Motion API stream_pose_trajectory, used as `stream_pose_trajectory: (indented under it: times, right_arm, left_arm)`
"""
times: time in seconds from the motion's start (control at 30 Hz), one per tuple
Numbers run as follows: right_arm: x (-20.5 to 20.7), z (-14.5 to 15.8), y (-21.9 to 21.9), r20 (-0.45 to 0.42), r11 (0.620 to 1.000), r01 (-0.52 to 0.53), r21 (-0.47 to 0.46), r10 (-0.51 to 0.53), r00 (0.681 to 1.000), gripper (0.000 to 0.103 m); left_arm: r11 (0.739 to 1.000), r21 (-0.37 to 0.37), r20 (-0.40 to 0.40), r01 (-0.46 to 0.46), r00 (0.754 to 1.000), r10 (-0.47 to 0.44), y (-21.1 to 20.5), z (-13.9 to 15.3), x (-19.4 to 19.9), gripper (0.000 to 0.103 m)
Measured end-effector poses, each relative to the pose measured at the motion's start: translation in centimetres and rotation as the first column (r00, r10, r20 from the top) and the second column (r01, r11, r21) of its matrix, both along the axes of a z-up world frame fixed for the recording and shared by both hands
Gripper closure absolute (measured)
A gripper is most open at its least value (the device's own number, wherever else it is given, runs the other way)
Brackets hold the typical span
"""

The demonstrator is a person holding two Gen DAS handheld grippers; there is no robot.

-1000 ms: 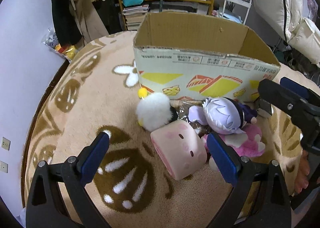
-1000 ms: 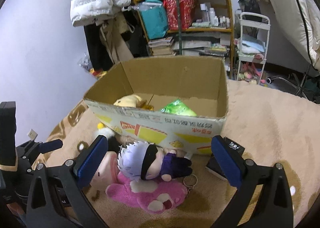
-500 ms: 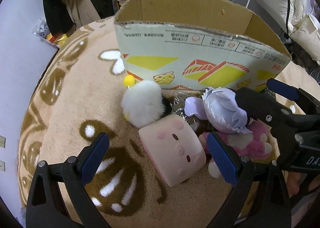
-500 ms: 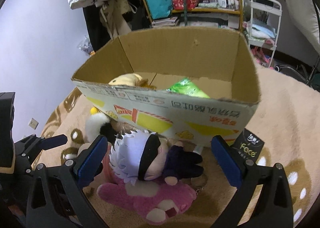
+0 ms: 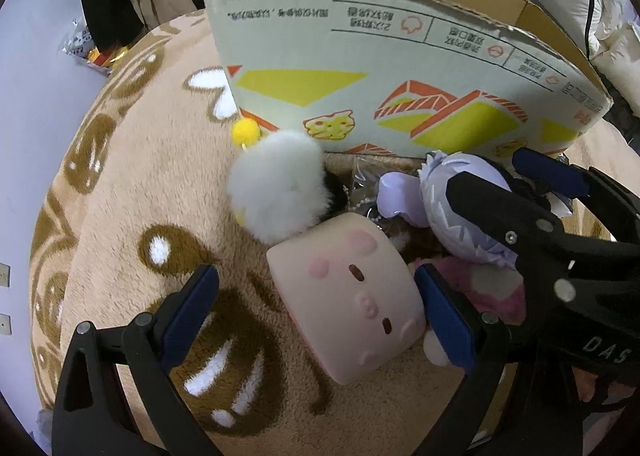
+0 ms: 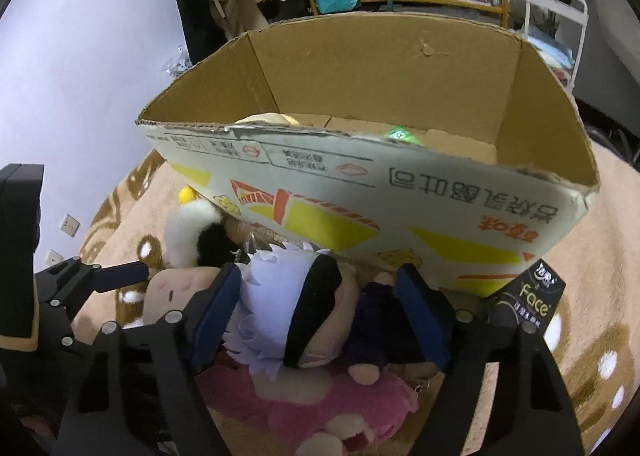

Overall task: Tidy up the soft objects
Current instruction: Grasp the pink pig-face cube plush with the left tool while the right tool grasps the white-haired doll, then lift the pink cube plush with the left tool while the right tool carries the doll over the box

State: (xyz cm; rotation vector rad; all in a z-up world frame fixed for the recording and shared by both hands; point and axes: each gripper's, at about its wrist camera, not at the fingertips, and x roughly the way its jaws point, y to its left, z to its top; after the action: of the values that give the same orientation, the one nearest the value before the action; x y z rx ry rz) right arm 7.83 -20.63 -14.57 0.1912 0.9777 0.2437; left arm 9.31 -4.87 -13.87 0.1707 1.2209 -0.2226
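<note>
Beside the box [image 6: 360,192], right gripper [image 6: 324,316] perhaps astride doll [image 6: 292,308].

Tan patterned carpet [image 5: 132,224], pale wall [image 6: 88,68], possibly yellow shelving [image 6: 460,4] behind.

We cannot see most of the box's [image 6: 360,216] inside: its near wall hides all but the tops of a yellow plush [image 6: 268,119] and a green packet [image 6: 400,135]. The right gripper [image 5: 532,196] covers much of the white-haired doll [image 5: 460,192] in the left view. The pink plush [image 6: 320,400] lies largely under that doll [image 6: 296,304]. We cannot tell whether the fingers [image 6: 424,316] touch the doll.
</note>
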Motion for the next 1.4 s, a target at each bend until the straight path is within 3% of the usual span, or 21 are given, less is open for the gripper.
stream_pose_trajectory:
  times: [0.3, 0.5, 0.6, 0.67, 0.77, 1.0, 1.27, 1.4]
  right_arm:
    - [0.1, -0.1, 0.8, -0.014, 0.999, -0.037, -0.007, 0.037, 0.999, 0.019]
    - [0.8, -1.0, 0.7, -0.053, 1.000, -0.014, -0.021, 0.013, 0.998, 0.019]
    - [0.8, -1.0, 0.7, -0.055, 1.000, -0.014, -0.024, 0.012, 0.998, 0.024]
    - [0.5, -0.8, 0.8, -0.046, 0.999, -0.018, -0.043, 0.016, 0.999, 0.028]
    - [0.1, -0.6, 1.3, -0.029, 0.997, -0.024, -0.074, 0.021, 0.999, 0.030]
    - [-0.7, 0.7, 1.1, -0.002, 0.996, 0.010, -0.094, -0.010, 1.000, 0.033]
    - [-3.1, 3.9, 0.5, 0.089, 0.995, 0.053, -0.087, -0.045, 0.995, 0.033]
    - [-4.5, 5.9, 0.1, 0.144, 0.994, 0.077, -0.079, -0.065, 0.987, 0.033]
  left_arm:
    - [1.000, -0.016, -0.018, -0.010, 1.000, 0.009, 0.4, -0.5, 0.3, 0.007]
    - [0.998, -0.053, -0.047, -0.027, 0.999, 0.025, 0.9, -1.1, 0.7, 0.015]
    - [0.996, -0.086, -0.062, -0.020, 0.998, 0.015, 1.3, -1.2, 0.7, 0.029]
    - [0.996, -0.090, -0.062, -0.001, 0.998, -0.005, 1.1, -1.1, 0.5, 0.045]
    - [0.998, -0.048, -0.035, 0.029, 0.999, -0.030, 0.4, -0.7, -0.4, 0.053]
    - [0.999, -0.005, 0.031, 0.041, 0.999, -0.041, 0.3, 0.6, -2.0, 0.058]
    - [1.000, -0.016, 0.146, 0.017, 0.989, -0.015, 0.7, 3.7, -3.4, 0.059]
    - [0.999, -0.025, 0.233, 0.020, 0.972, -0.014, 0.9, 5.7, -4.8, 0.059]
